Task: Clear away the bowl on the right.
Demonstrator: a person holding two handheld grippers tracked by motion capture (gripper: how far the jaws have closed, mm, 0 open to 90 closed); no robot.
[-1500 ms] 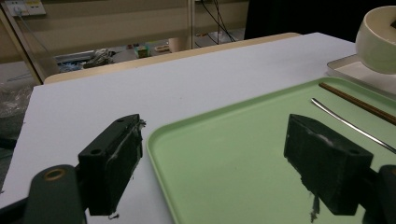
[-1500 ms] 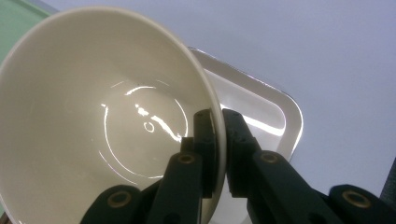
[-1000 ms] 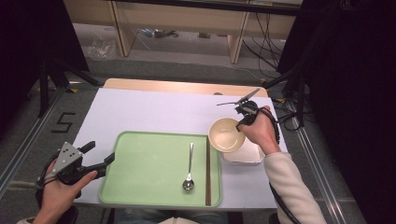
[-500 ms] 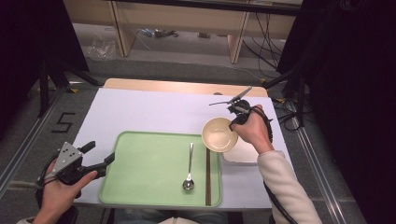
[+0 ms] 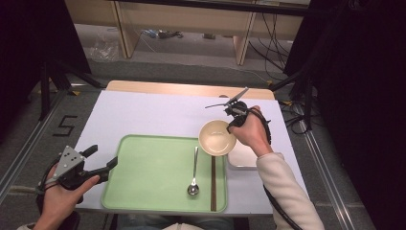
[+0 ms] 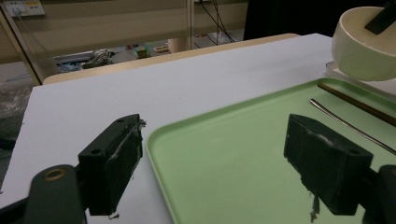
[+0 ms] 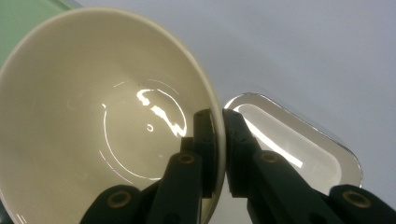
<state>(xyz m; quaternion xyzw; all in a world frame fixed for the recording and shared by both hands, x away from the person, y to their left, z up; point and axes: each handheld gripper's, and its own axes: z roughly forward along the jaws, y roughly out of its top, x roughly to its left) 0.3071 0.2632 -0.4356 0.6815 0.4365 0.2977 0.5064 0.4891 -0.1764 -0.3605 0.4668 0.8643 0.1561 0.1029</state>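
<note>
Cream bowl (image 5: 217, 137), glossy & empty, held tilted at frame centre-right over the green tray (image 5: 143, 177) edge; right gripper (image 7: 218, 140) pinches its rim. Tray holds spoon (image 5: 194, 172) & chopsticks (image 5: 213, 179). Left gripper (image 6: 215, 158) gapes, nothing in it, lower left.

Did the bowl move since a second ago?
Yes. The bowl, pinched by the right hand-held gripper, slid left off the white dish toward the green tray.
</note>
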